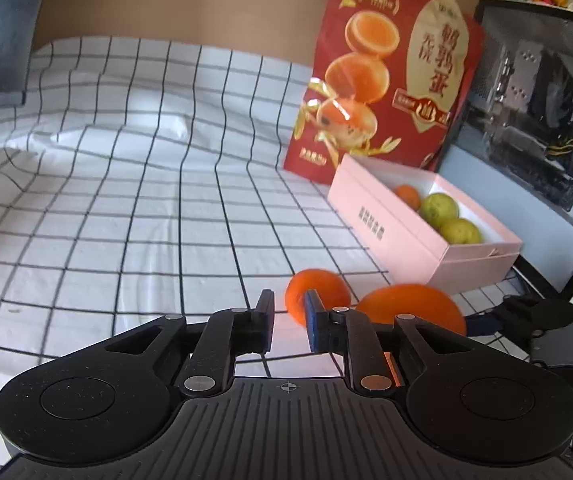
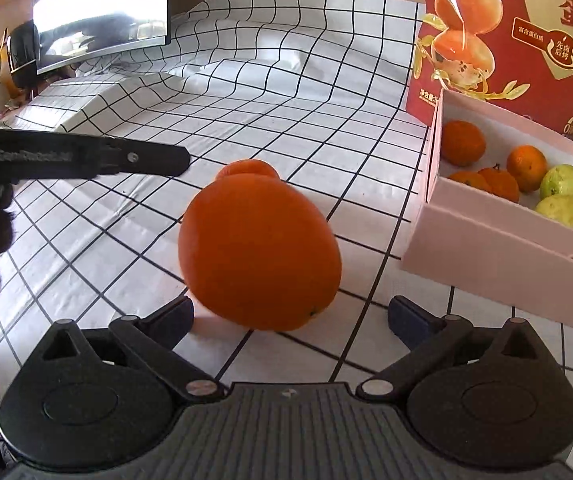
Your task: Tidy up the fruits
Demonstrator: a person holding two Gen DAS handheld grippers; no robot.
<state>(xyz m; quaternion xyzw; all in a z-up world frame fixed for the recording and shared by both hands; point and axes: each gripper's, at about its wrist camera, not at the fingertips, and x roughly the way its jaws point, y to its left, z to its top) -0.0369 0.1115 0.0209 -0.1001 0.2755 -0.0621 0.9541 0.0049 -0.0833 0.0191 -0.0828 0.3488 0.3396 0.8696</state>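
On the checked cloth (image 2: 246,100), left fingers (image 1: 289,312) closed empty, right fingers (image 2: 290,316) spread before the big orange (image 2: 258,252).

Left gripper (image 1: 289,322): a matte black body flecked with fine speckles, a round disc moulded on either side, a ribbed grey plate in the middle bearing a small crosshair mark. Silver pivot pins glint on the black linkage bars. One finger pad (image 1: 313,322) is blue. Right gripper (image 2: 291,316): the same black shell, ribbed centre plate, triangular cut-outs in the links, silver rivets, dark blue pads. In the right wrist view, the left gripper's side carries pale lettering, too blurred to read, and a screw head.
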